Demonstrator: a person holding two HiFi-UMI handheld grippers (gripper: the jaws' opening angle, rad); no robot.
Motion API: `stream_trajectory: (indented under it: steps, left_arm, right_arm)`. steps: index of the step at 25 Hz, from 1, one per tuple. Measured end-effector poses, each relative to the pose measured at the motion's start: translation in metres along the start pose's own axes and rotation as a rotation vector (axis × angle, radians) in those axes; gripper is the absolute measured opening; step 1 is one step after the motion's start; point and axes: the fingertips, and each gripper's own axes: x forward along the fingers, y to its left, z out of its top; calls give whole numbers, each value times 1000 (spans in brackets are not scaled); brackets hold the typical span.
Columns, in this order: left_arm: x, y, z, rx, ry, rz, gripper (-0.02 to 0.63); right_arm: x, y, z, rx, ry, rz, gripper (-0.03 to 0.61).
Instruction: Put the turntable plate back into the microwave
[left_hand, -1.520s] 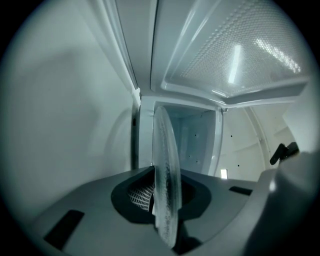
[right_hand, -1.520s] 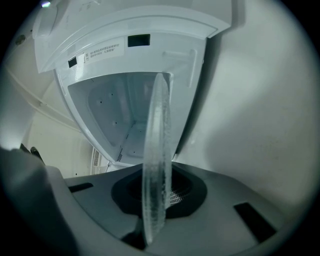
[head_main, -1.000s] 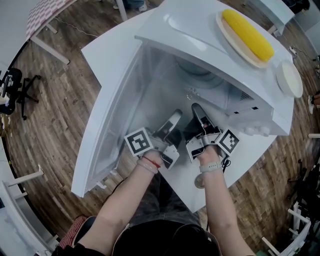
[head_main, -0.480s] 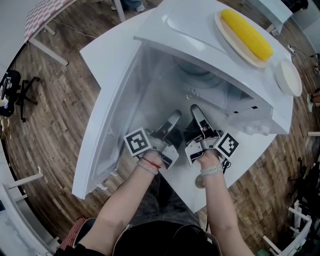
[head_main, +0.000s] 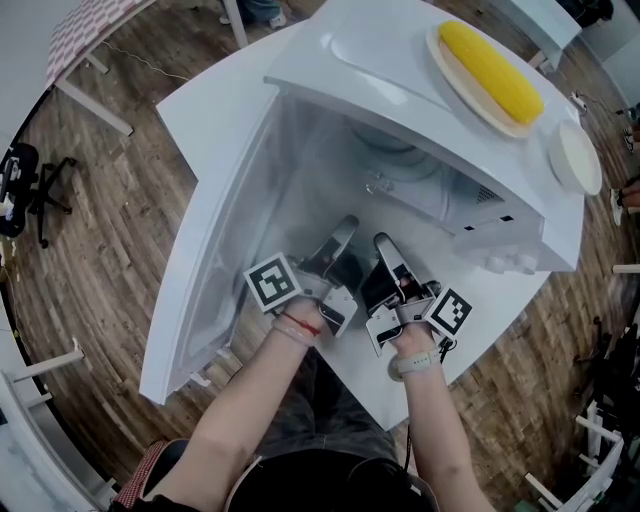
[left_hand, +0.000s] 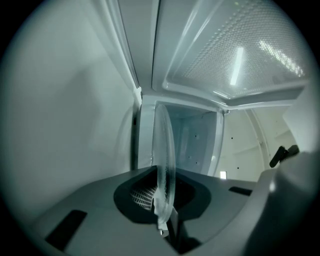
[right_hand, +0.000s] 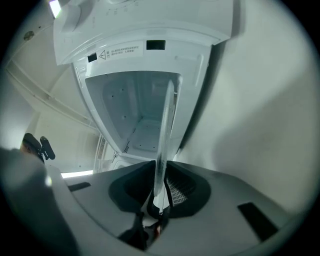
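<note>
Head view: left claw (head_main: 345, 232) and right claw (head_main: 383, 248) side by side at open microwave (head_main: 380, 70) mouth, each pinching near rim of glass turntable plate (left_hand: 164, 145). Plate pokes toward cavity, 12 o'clock from claws. Looks like insertion step; next up: slide deeper, lower flat, let go.

Glass turntable plate (right_hand: 165, 135) edge-on between fingers (right_hand: 178, 190) of right gripper (right_hand: 160, 197), microwave (right_hand: 150, 30) ahead.
</note>
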Motion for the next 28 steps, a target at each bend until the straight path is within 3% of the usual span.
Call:
stream_trajectory:
  steps: [16,23,28]
  left_arm:
    - [13,-3,2,19,21,-5,37]
    - [20,-2,0,109,59,12,37]
    - [20,-2,1,112,69,10,38]
  right_arm:
    - [3,-2,10,22,-88,3,61]
    - [7,-6,17,28,-91,-6,60]
    - [9,-8,19,49,-103,-2,56]
